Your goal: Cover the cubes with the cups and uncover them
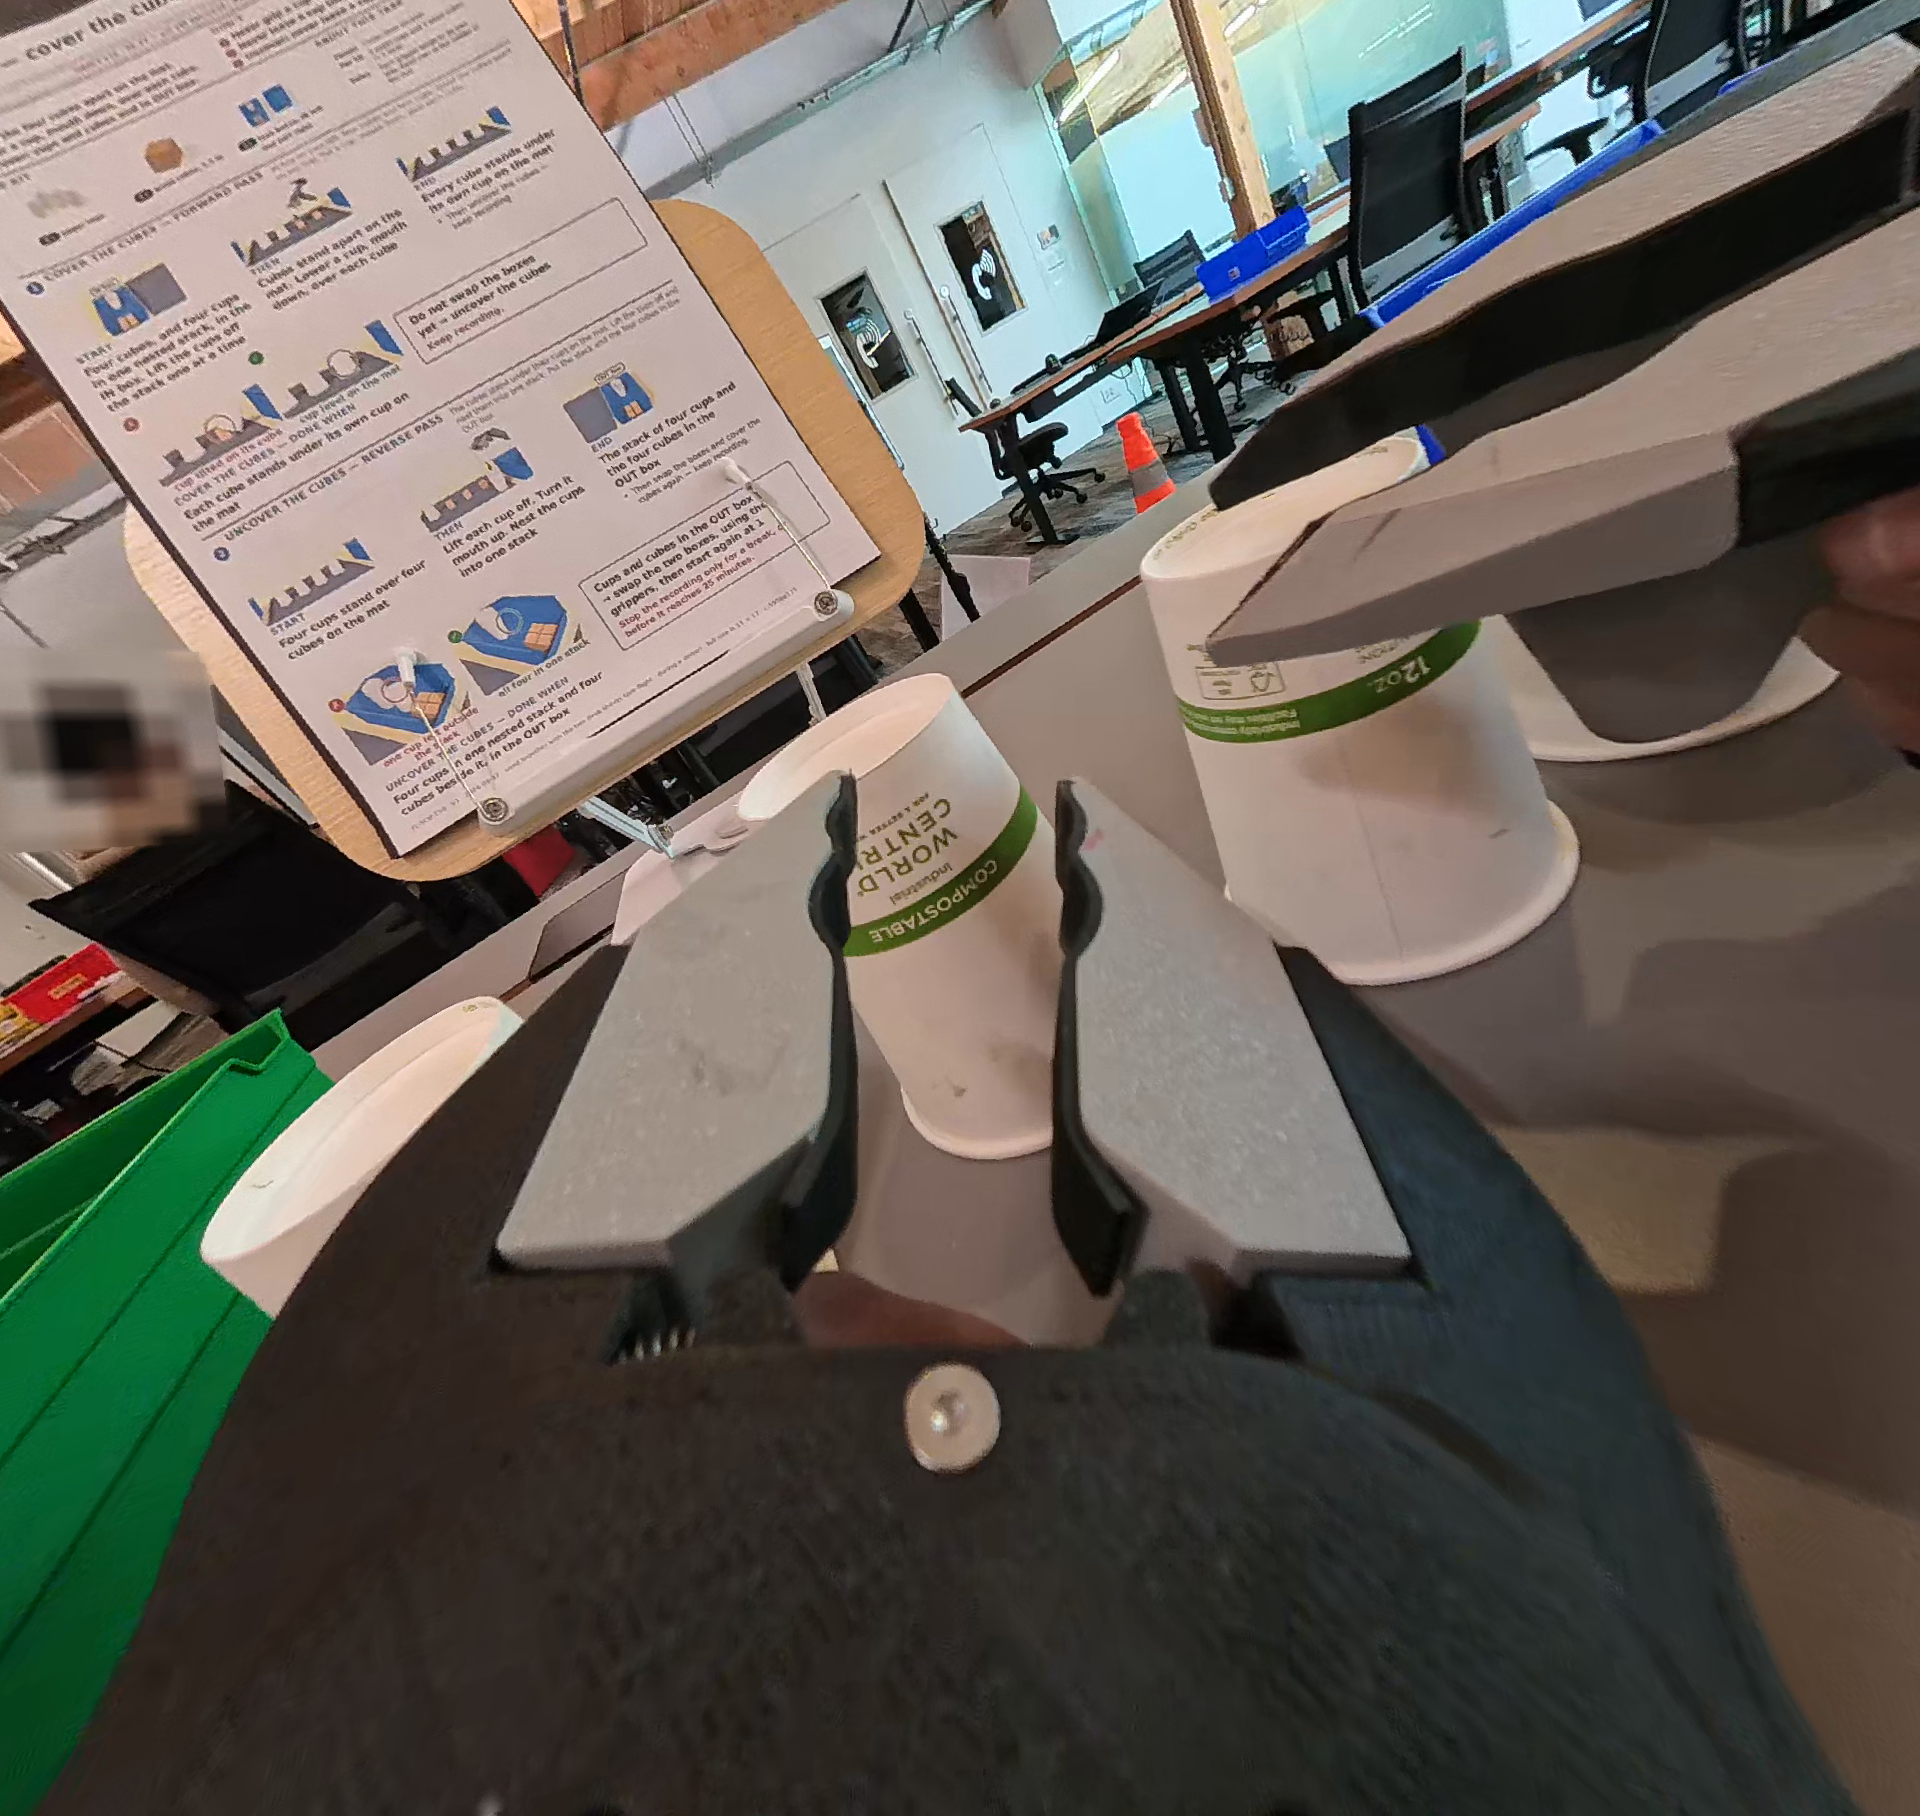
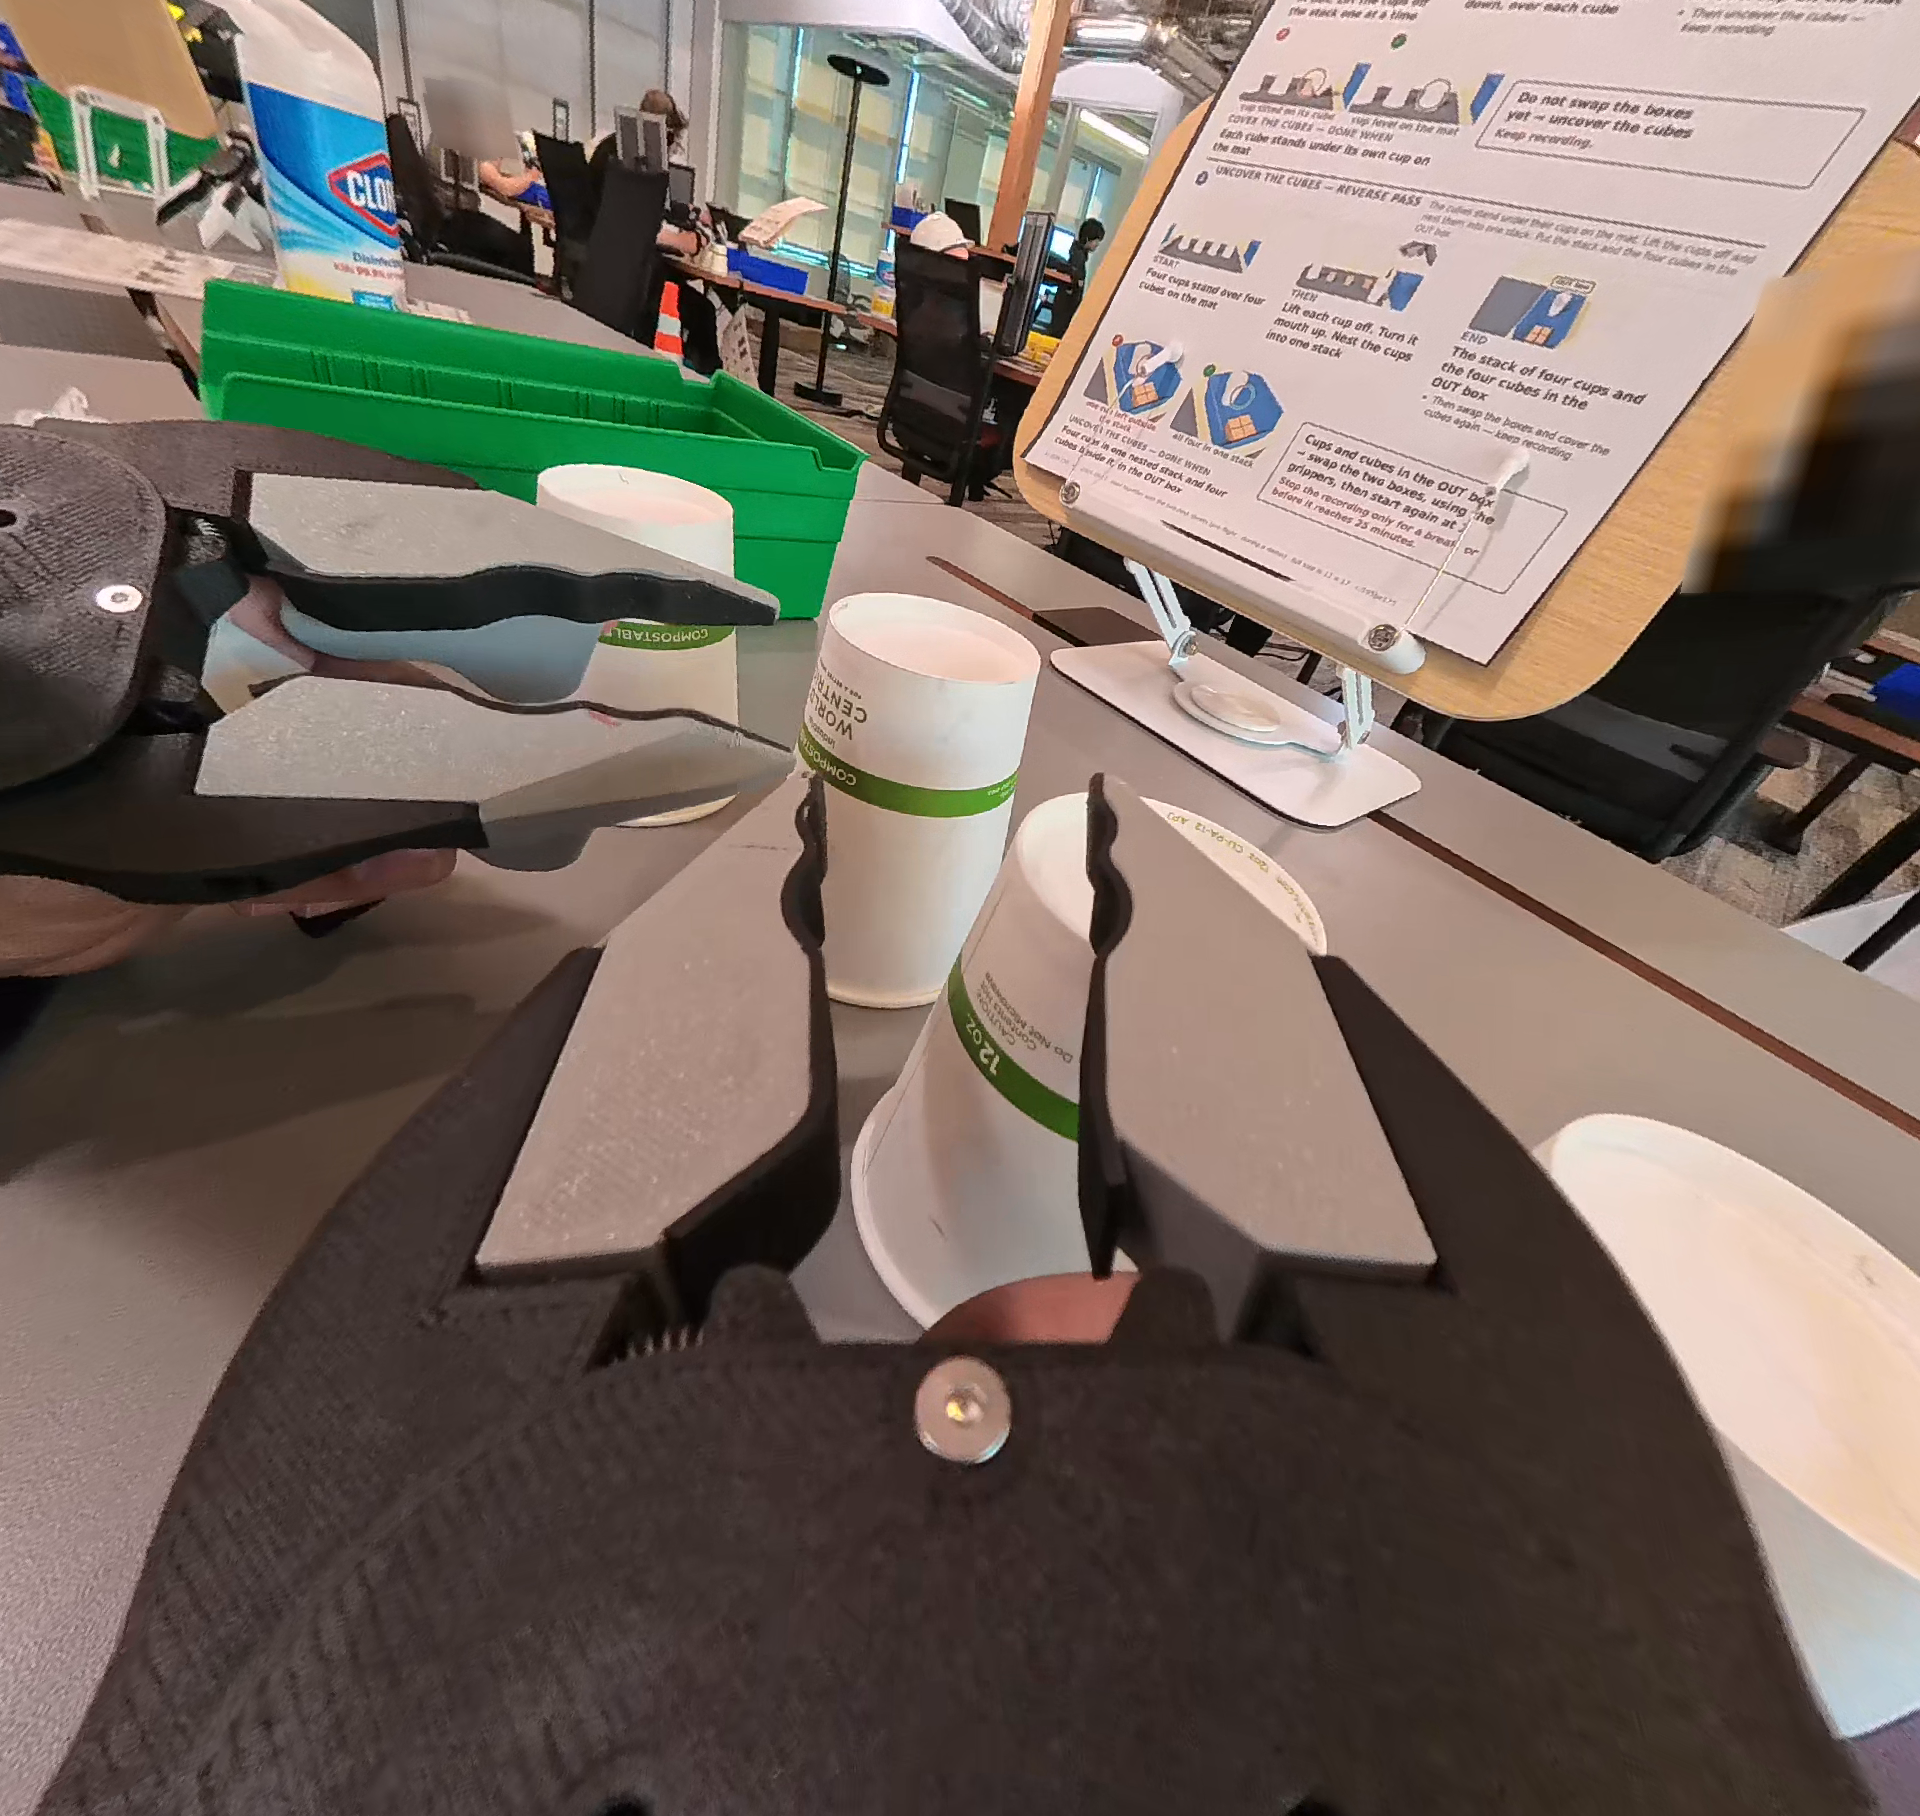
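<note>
The broad grey tabletop (image 2: 312,987) runs out ahead of both tools, its far edge just behind the white foot of the tilted wooden instruction board (image 2: 1558,312), which stands ahead and to the right of the right gripper. A long green plastic bin (image 2: 540,405) sits on the left end of the table, ahead of the left gripper.

Four white paper cups with green bands stand upside down in a row on the grey surface, with bare table between them. No cubes can be seen.

The left gripper (image 2: 774,680) reaches in sideways, its two fingers parted and empty, the tips just short of the second cup (image 2: 925,810) and apart from it. The leftmost cup (image 2: 644,561) stands behind those fingers, next to the bin.

The right gripper (image 2: 956,862) hangs above the third cup (image 2: 997,1060), fingers spread with the cup showing in the gap below; nothing is pinched. The fourth cup (image 2: 1766,1351) sits just to its right, near the table's front edge.
</note>
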Motion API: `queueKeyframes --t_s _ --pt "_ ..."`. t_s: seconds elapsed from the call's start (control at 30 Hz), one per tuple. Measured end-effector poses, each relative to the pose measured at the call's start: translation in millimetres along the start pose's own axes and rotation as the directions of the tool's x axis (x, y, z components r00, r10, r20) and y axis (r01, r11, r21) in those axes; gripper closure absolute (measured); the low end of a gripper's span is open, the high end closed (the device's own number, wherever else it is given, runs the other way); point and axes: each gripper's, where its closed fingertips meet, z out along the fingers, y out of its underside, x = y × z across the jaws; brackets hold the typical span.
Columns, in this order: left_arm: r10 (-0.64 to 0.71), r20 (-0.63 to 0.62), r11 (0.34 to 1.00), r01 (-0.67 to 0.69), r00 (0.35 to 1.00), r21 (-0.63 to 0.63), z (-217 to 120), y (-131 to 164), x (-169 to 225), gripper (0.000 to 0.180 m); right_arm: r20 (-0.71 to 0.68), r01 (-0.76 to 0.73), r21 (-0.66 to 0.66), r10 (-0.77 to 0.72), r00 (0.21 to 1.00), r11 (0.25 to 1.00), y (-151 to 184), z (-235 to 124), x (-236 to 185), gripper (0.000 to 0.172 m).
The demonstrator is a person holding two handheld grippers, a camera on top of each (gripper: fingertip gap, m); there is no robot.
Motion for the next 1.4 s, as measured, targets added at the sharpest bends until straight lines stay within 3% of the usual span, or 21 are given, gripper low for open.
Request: queueKeyframes --t_s 0.33,0.7,0.8,0.93,1.13,1.3,1.4 --pt "0.004 -0.007 1.0 -0.004 1.0 -0.009 1.0 1.7 1.3 0.144 0.021 0.016 0.026 -0.017 1.0 1.0 -6.3 -4.5 -1.3 0.124" --pt "0.007 -0.003 1.0 -0.007 1.0 -0.015 1.6 3.2 0.2 0.144 -0.029 -0.12 0.137 0.125 0.992 0.983 -22.9 -67.2 41.7 0.121" --pt "0.005 -0.004 1.0 -0.005 1.0 -0.017 1.5 3.2 0.1 0.144 -0.097 -0.135 0.047 0.139 0.985 0.99 -12.6 -86.2 59.9 0.118" --pt "0.001 -0.005 1.0 -0.001 1.0 -0.004 0.5 0.2 -0.2 0.144 -0.148 -0.048 -0.132 0.029 0.989 0.99 -5.9 -104.7 75.0 0.124" --pt "0.005 -0.013 1.0 -0.005 1.0 -0.015 0.7 2.7 1.2 0.144 -0.04 0.103 -0.36 -0.126 0.991 0.927 4.5 -95.7 81.1 0.133" --pt "-0.014 0.005 1.0 0.014 1.0 -0.026 0.6 5.0 -4.5 0.144 0.108 0.1 -0.577 -0.045 0.993 0.811 41.3 -82.0 78.5 0.149" --pt "-0.033 0.006 0.999 0.033 0.999 -0.019 -0.2 3.8 -6.4 0.145 0.099 0.105 -0.594 -0.057 0.993 0.797 41.9 -78.6 83.3 0.164"
